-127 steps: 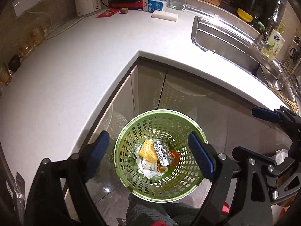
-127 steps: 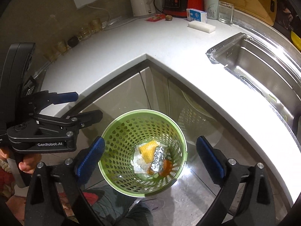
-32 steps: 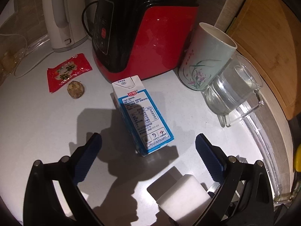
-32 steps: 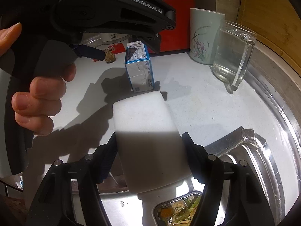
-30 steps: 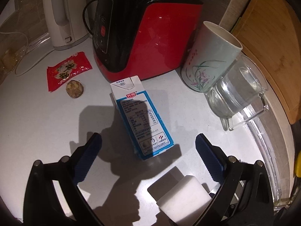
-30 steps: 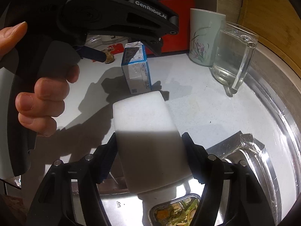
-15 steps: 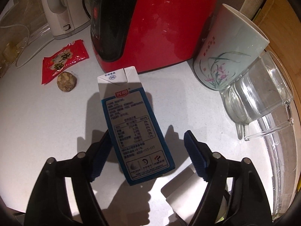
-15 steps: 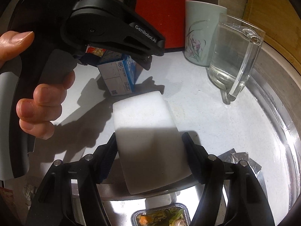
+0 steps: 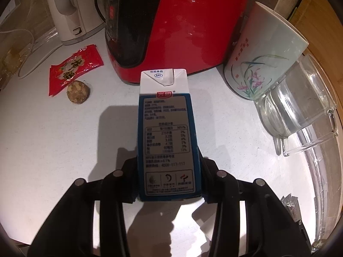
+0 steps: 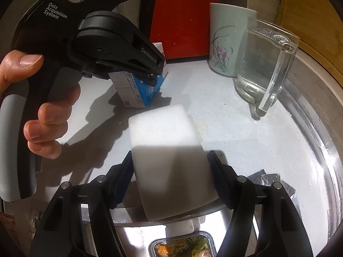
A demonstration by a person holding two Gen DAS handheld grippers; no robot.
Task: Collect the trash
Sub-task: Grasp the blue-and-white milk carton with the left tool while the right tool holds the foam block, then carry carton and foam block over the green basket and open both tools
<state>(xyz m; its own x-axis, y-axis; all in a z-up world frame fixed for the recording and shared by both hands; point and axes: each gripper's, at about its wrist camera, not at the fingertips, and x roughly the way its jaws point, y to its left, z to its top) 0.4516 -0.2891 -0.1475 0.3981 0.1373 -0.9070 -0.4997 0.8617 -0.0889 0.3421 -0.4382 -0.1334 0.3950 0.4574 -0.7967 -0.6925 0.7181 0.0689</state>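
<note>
Two pieces of trash are being gripped: the milk carton (image 9: 169, 141), lying on the counter (image 9: 53, 150) before the red appliance (image 9: 178, 21), sits between the left gripper (image 9: 169, 184) jaws, now closing from wide a second ago; the right gripper (image 10: 171, 182) is holding the white foam block (image 10: 169, 162). Next: lift, carry both to a bin.
</note>
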